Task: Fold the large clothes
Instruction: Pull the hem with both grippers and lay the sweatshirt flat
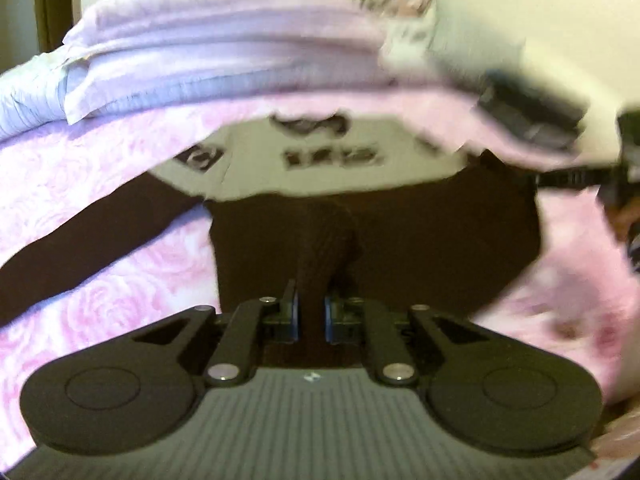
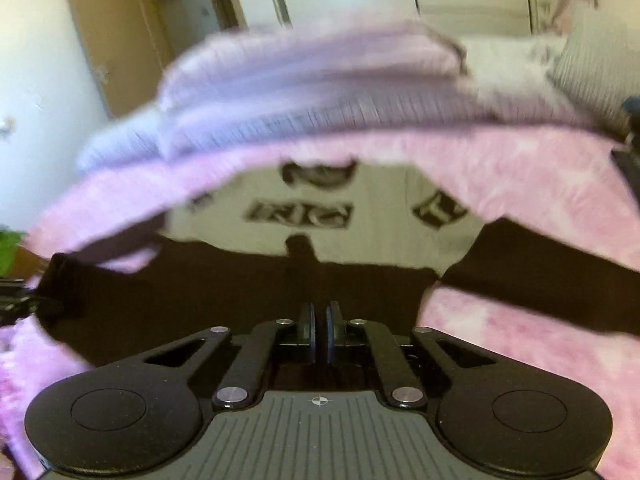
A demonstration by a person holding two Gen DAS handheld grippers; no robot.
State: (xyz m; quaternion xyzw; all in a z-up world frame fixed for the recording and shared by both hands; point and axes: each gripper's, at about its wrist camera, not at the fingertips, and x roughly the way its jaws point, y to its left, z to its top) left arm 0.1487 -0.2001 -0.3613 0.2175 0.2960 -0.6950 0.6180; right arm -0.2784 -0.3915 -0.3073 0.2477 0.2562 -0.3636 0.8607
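Left wrist view: the left gripper (image 1: 311, 300) pinches a raised fold of the sweater (image 1: 420, 236) between its blue pads.
Right wrist view: the right gripper (image 2: 319, 320) is clenched on the sweater's dark hem, pads nearly together.
Sweater: dark brown body and sleeves, cream chest panel with dark motifs, spread on the pink floral bedspread (image 1: 100, 200).
Far edge of the bed: folded lilac bedding (image 1: 224, 40).
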